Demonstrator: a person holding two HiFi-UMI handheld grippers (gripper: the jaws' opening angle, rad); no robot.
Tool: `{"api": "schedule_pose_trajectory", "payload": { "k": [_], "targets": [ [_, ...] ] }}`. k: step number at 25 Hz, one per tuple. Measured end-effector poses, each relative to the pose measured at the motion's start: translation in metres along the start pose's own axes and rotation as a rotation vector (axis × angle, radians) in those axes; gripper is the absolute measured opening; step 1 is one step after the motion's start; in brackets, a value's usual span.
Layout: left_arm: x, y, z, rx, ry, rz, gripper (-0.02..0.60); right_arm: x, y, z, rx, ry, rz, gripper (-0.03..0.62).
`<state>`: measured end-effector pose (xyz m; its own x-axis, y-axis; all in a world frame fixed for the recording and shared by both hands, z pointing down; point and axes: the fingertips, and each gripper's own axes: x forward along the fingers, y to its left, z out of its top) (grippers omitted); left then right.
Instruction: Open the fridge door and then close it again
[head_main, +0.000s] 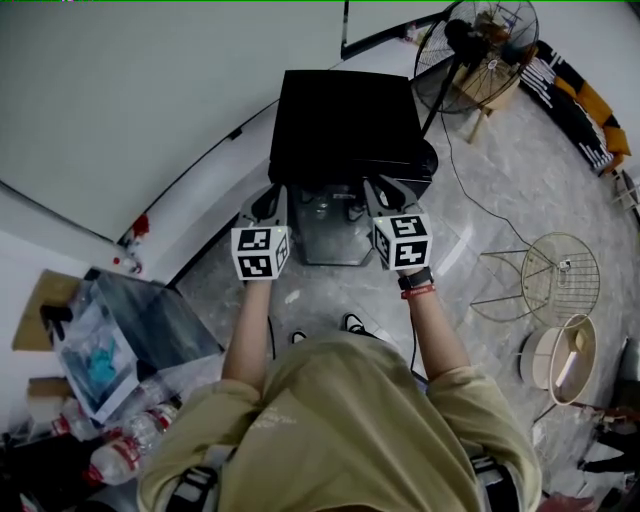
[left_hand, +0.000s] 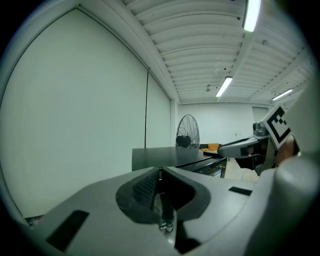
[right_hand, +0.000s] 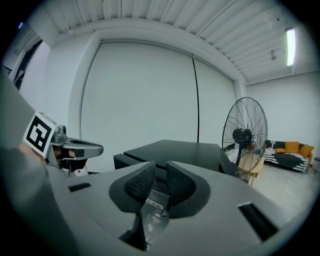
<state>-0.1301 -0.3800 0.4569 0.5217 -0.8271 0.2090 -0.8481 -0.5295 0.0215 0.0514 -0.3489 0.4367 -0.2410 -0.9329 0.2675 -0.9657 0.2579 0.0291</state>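
A low black fridge (head_main: 345, 120) stands against the white wall, seen from above. Its glossy front face (head_main: 330, 235) shows between my two grippers; I cannot tell whether the door is shut or ajar. My left gripper (head_main: 272, 192) hovers at the fridge's front left top edge, its fingertips meeting with nothing between them (left_hand: 160, 172). My right gripper (head_main: 385, 190) hovers at the front right edge. A narrow gap parts its pads and nothing is in it (right_hand: 161, 170). The fridge top (right_hand: 175, 150) lies just beyond the jaws. Neither gripper touches the fridge.
A large floor fan (head_main: 485, 45) stands right of the fridge, its cable (head_main: 470, 190) trailing over the floor. A wire stool (head_main: 560, 265) and a round basket (head_main: 565, 355) sit at the right. A box (head_main: 130, 320) and plastic bottles (head_main: 125, 445) crowd the left.
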Motion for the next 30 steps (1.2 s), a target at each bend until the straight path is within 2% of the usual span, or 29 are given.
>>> {"api": "schedule_pose_trajectory", "payload": {
  "k": [6, 13, 18, 30],
  "targets": [
    [-0.001, -0.018, 0.018, 0.004, -0.049, -0.027, 0.02, -0.014, -0.005, 0.005, 0.066, -0.052, -0.04, 0.052],
    [-0.003, -0.031, 0.028, 0.014, -0.077, -0.036, 0.018, -0.027, -0.007, 0.01, 0.065, -0.093, -0.078, 0.023],
    [-0.004, -0.038, 0.025, 0.014, -0.068, -0.048, 0.018, -0.034, 0.0, 0.008, 0.088, -0.106, -0.062, 0.023],
    [-0.011, -0.042, 0.017, -0.009, -0.059, -0.032, 0.018, -0.041, -0.002, -0.007, 0.051, -0.068, -0.007, 0.021]
  ]
}}
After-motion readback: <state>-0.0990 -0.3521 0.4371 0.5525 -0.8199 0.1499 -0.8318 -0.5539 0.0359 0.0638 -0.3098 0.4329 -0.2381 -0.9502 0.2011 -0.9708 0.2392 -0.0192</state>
